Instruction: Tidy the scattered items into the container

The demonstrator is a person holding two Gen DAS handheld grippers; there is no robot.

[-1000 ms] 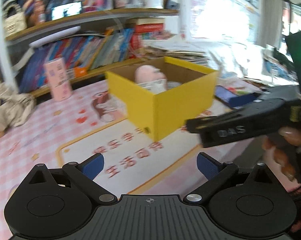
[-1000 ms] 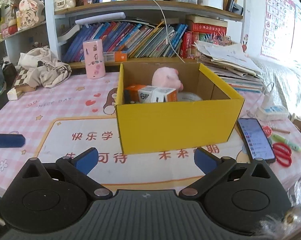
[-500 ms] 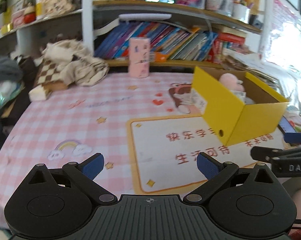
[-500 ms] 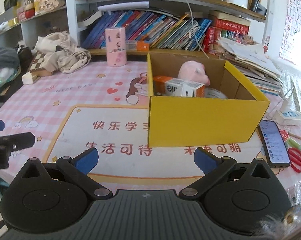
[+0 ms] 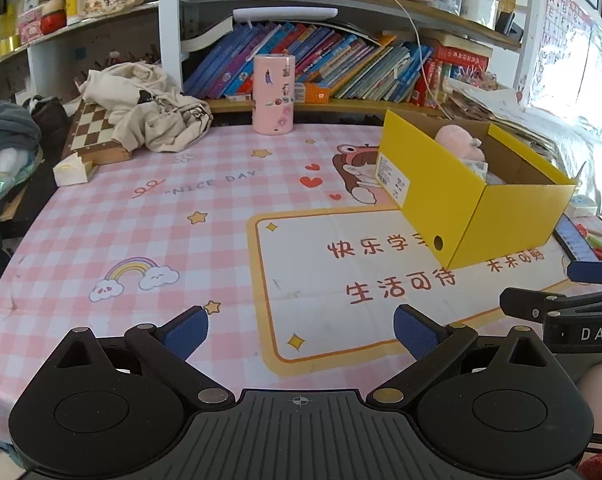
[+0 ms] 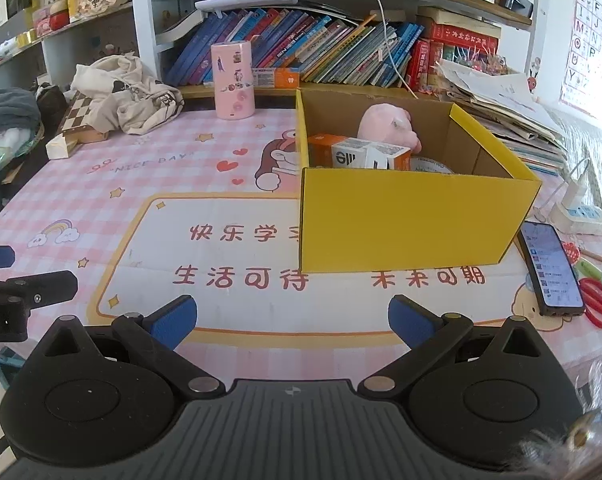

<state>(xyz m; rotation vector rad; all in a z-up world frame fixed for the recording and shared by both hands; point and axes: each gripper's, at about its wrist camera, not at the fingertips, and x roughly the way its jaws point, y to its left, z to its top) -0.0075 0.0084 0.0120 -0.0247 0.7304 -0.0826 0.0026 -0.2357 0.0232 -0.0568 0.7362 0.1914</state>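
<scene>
Pink-and-white checked tablecloth (image 6: 101, 208) printed "NICE DAY", with a cream panel in red Chinese characters: 快乐学…, 生活可待, 未来可期. Open yellow cardboard box (image 6: 405, 216) sits on that panel, right of centre; brown inside, white barcode label on one short outer wall, print too small to read. Inside it: a pink plush toy (image 6: 385, 124) at the back, an orange-and-white carton (image 6: 361, 154) in front of it, something white behind, unclear.

Left gripper (image 5: 301, 330) released, blue pads wide apart, nothing between, low over the cloth's near edge. Right gripper (image 6: 292, 317) likewise released and empty, facing the box's long wall; its body reads "DAS".

Black smartphone (image 6: 551, 268), screen lit, lies just right of the box, red scissors (image 6: 597, 300) beside it. Pink sticker-covered cylinder (image 6: 234, 80) stands upright near the bookshelf.
</scene>
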